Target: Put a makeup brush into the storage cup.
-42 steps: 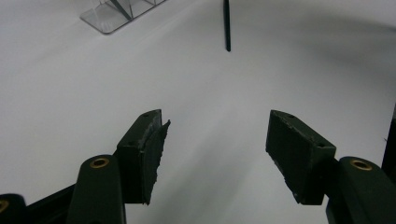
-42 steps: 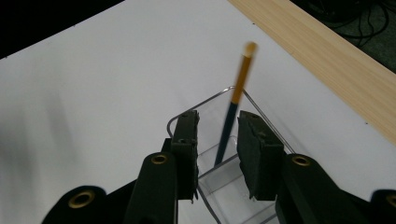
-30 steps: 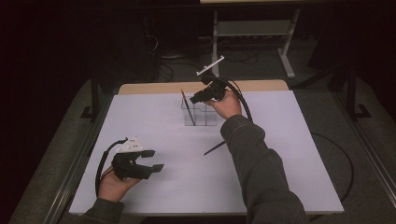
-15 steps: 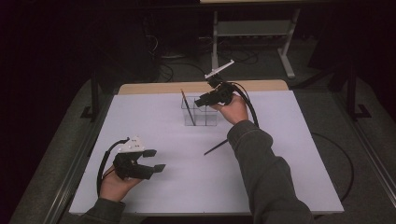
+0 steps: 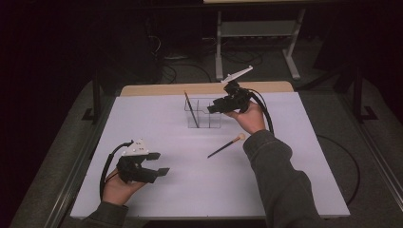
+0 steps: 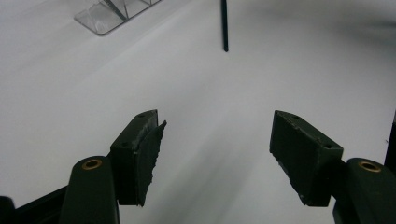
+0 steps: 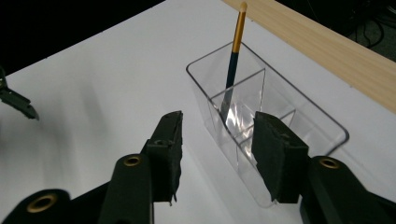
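Clear organiser [image 5: 203,113] far centre of white worktop [image 5: 285,190], one brush [image 5: 191,108] standing in its left compartment. Right gripper [image 5: 212,107] just right of organiser, fingers just opening, nothing between. Second brush [image 5: 226,146] lying mid-worktop, open room around. Left gripper [image 5: 160,164] near left edge, fingers apart, empty.

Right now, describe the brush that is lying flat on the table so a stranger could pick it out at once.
Start at the white table and find the clear plastic organiser near its far edge. Just in front of it, beside the person's right sleeve, lies a thin dark-handled brush with a pale tip. The other brush stands upright inside the organiser; this one lies flat.
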